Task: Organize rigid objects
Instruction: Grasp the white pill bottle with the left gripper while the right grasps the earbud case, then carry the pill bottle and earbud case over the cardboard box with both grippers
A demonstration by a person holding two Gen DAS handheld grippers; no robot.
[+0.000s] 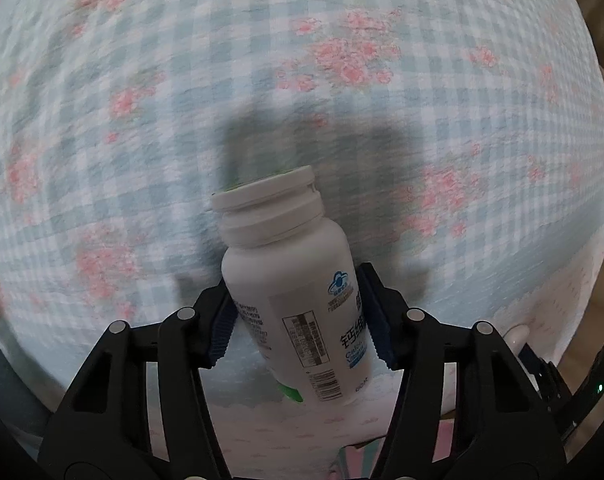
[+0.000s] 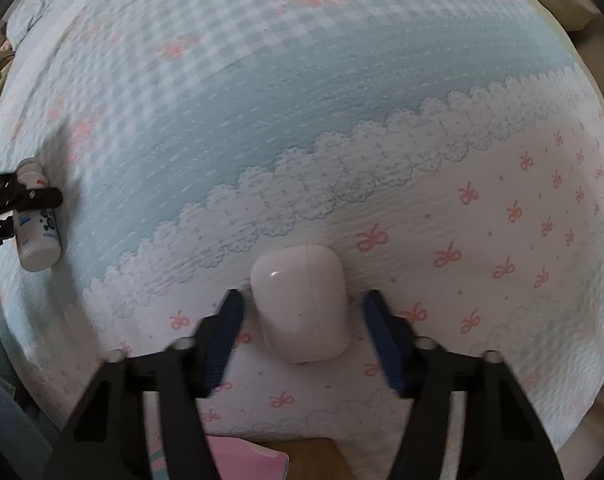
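My left gripper (image 1: 299, 320) is shut on a white pill bottle (image 1: 289, 280) with a white cap and blue label, held tilted above the blue checked bedspread (image 1: 302, 80). The same bottle (image 2: 37, 232) and the left gripper's fingers (image 2: 41, 198) show at the far left of the right wrist view. My right gripper (image 2: 299, 320) is open, its blue pads on either side of a white earbud case (image 2: 302, 304) that lies on the white bow-printed part of the cloth. The pads stand a little apart from the case.
The bedspread (image 2: 342, 100) has blue checked, plain blue and white lace-printed bands. A pink object (image 2: 241, 460) and a wooden surface (image 2: 310, 456) lie at its near edge. A white rounded thing (image 1: 516, 334) shows at the right in the left wrist view.
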